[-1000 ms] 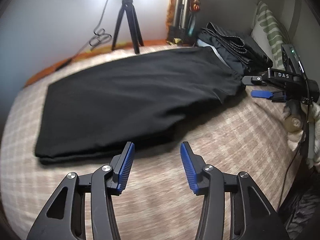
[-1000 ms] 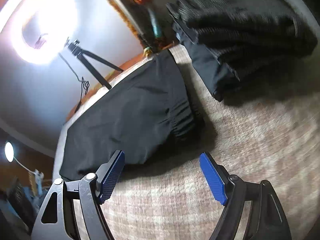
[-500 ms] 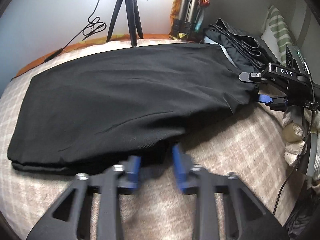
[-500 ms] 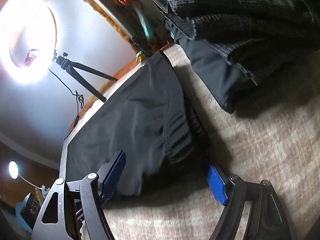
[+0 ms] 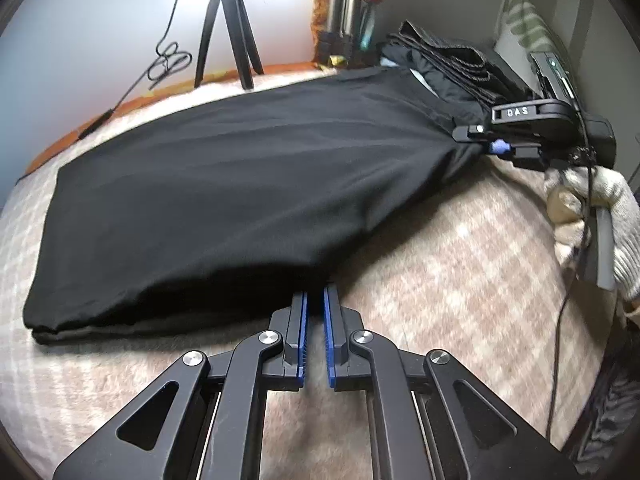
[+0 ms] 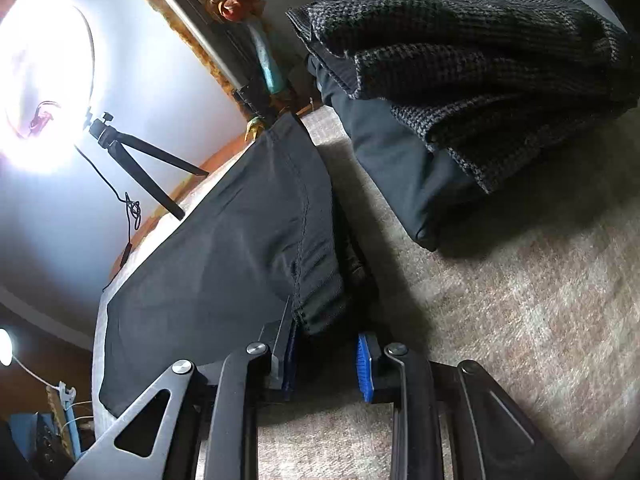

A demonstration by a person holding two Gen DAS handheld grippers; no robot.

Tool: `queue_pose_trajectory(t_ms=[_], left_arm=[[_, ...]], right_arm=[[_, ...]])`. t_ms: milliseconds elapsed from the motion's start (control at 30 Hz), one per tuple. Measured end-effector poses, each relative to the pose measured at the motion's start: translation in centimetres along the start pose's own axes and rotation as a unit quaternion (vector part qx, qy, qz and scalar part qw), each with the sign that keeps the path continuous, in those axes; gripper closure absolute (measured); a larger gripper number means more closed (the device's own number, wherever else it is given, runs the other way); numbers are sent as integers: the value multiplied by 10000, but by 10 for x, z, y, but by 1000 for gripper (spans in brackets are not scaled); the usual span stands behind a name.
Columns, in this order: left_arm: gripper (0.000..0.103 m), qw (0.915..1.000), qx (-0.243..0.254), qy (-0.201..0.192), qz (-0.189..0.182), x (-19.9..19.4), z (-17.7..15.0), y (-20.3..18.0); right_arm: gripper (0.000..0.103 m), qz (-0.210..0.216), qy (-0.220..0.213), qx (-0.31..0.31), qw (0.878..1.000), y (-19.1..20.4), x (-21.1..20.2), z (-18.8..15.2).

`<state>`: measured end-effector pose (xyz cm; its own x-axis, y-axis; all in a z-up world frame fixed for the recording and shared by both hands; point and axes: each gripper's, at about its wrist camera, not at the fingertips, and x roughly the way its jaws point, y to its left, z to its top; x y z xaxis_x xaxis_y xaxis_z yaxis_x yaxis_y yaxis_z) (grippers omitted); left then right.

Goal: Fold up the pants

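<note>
on the far left of the left wrist view we see the leg end of the long black fabric pants (image 5: 240, 200). they lie flat, already doubled leg on leg, across the pale checked blanket of the bed (image 5: 460, 280), probably so that the next fold can go across their length. behind them a small black tripod (image 5: 228, 28) stands at the far edge of the bed, near the wall.

moving right, the left gripper with blue pads (image 5: 314, 312) is at the near long edge of the pants. its jaws have just been closing and are now nearly pressed together, pinching that edge, though the cloth hides the very tips. we judge this as a hold on the side seam, to keep the layers together during a lift.

further right, the right gripper with blue pads (image 6: 326, 356) is at the elastic waistband corner. its jaws have just been closing, and the bunched waistband sits between them. the left pad touches the cloth, but a gap shows beside the right pad, so we cannot tell if the pinch is already firm.

on the far right a pile of folded dark clothes (image 6: 460, 80), with a knitted one on top, lies apart from the pants. it looks like a stack of finished pieces.
</note>
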<state>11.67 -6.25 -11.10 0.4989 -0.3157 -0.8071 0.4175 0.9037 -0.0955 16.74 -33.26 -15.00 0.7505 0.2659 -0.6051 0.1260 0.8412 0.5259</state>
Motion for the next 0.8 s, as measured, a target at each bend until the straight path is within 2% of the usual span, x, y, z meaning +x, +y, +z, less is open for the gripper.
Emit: queue_pose_trajectory(t_ms=[67, 100, 200, 267, 333, 433, 567, 633, 800], left_arm=[[92, 10000, -58, 36, -59, -8, -2, 2], [92, 9998, -94, 6, -151, -13, -1, 3], [90, 9991, -134, -306, -265, -36, 8, 3], [81, 9981, -124, -590, -95, -47, 19, 2], [79, 9970, -178, -750, 71, -47, 33, 0], [79, 9967, -160, -729, 334, -28, 49, -7], [79, 9984, 125, -351, 414, 12, 52, -17], [79, 9987, 169, -101, 463, 29, 47, -17], [77, 9992, 68, -26, 396, 35, 44, -11]], right_arm=[[72, 153, 62, 136, 9998, -5, 0, 0], [72, 228, 76, 240, 9994, -8, -2, 0], [65, 321, 10, 396, 9987, -17, -8, 1], [57, 342, -58, 534, 9980, -22, -9, 1], [51, 432, -130, 716, 9964, -28, -11, 3], [51, 428, -156, 731, 9963, -26, -10, 4], [67, 373, -72, 583, 9976, -20, -8, 3], [70, 381, -34, 541, 9978, -21, -8, 3], [66, 472, 66, 463, 9978, -24, -11, 3]])
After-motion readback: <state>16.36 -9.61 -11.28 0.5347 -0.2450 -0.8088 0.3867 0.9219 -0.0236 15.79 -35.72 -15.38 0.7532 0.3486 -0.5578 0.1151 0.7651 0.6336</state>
